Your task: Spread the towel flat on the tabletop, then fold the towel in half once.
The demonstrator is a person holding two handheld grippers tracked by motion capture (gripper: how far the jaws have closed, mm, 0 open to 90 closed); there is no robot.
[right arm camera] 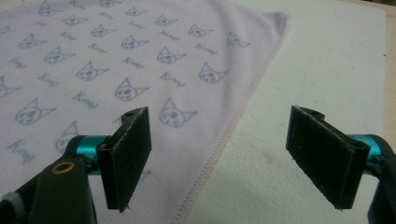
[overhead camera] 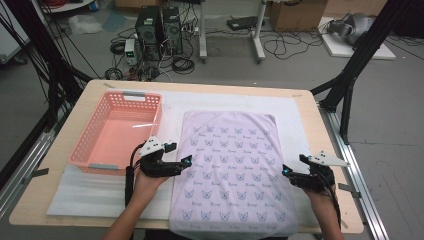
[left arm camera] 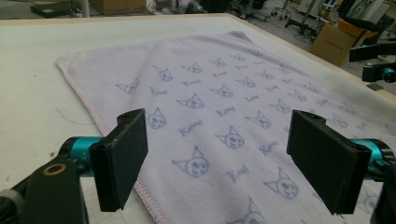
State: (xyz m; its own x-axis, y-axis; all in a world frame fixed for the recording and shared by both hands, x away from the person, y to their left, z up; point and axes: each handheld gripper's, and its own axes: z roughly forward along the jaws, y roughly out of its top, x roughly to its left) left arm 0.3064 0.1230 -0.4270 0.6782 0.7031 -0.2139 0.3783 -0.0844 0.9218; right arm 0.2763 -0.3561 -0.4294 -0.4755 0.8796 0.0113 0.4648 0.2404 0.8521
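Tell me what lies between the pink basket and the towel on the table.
Bare white mat, plus the left tool hovering open at the towel edge, near the pink basket; the high view shows this.

Soft, even overhead light falls on the counter (overhead camera: 310,130) with faint shadows and a pale sheen inside the pink basket (overhead camera: 95,145), the high view slightly soft and grainy, while both gripper views are dimmer, their far backgrounds blurred.

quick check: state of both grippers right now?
Left gripper: open, holding nothing, jaws over the left edge of the towel.
Right gripper: open, holding nothing, jaws astride the towel's right hem.
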